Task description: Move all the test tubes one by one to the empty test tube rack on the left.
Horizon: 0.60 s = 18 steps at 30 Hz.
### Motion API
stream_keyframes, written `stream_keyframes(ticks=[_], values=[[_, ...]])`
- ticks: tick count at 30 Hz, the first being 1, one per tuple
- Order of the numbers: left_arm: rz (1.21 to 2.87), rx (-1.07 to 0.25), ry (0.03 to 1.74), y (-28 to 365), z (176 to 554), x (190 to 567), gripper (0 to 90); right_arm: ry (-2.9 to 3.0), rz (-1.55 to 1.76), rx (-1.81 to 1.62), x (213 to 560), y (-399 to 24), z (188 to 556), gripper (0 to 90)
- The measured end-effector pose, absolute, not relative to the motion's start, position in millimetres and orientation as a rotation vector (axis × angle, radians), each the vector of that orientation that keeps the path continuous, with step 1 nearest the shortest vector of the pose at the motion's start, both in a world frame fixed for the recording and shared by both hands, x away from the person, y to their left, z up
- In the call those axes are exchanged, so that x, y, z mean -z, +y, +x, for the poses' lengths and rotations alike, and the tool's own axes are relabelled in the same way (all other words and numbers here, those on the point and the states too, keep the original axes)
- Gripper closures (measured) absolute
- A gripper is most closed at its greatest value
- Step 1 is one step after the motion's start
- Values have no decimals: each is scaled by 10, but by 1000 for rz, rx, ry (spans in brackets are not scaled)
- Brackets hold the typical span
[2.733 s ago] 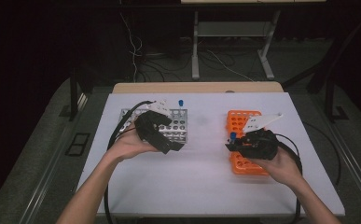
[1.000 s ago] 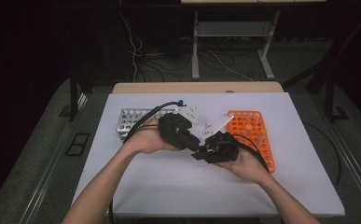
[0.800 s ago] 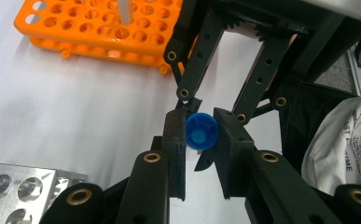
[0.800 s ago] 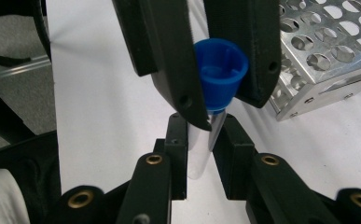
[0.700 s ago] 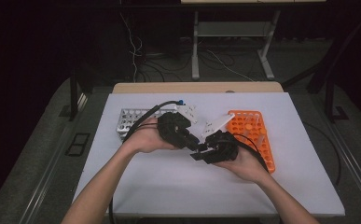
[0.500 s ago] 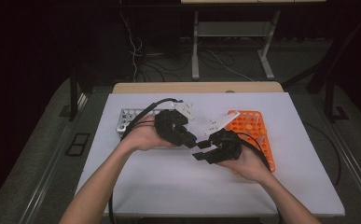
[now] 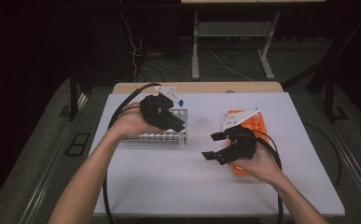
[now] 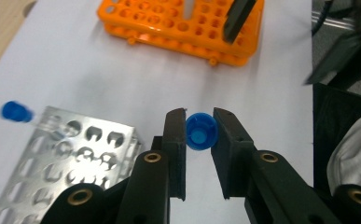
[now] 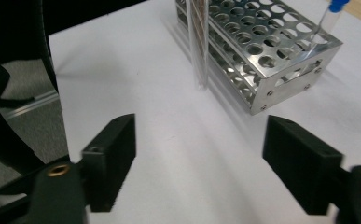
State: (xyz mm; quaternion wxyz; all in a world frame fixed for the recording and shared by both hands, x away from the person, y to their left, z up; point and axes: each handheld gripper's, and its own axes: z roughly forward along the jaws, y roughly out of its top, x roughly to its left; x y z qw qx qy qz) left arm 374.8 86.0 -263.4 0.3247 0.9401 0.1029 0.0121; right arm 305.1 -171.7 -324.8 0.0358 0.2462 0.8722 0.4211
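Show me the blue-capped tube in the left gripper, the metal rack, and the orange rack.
blue-capped tube [image 8: 200, 132], left gripper view, on its blue cap.
metal rack [image 9: 281, 46], right gripper view, on its perforated top plate.
orange rack [image 8: 169, 25], left gripper view, on its top face.

1. The left black two-jaw tongs [image 7: 180, 127], held in the person's left hand [image 7: 130, 122], are clamped on something small between the pads [image 8: 175, 140].
2. The right black two-jaw tongs [image 7: 214, 145] have just been opening; their jaws stand wide with nothing between them.
3. The right hand [image 7: 257, 161] seems to hold them roughly level, pointing left.
4. Both forearms reach in from the bottom edge.
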Motion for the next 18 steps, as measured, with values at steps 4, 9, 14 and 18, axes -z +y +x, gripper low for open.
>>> stream_keyframes(ticks=[4, 9, 14, 18], values=[[2454, -47, 301, 931, 3837, 2581, 746, 2692, 776, -1323, 3213, -1816, 3006, 100], [2462, -66, 326, 967, 3948, 2539, 746, 2675, 807, -1335, 3195, -1953, 2922, 3], [2459, -93, 351, 997, 4048, 2501, 746, 2665, 826, -1337, 3181, -2076, 2855, 3], [2463, -108, 380, 1028, 4145, 2475, 746, 2661, 844, -1333, 3190, -2156, 2803, 3]])
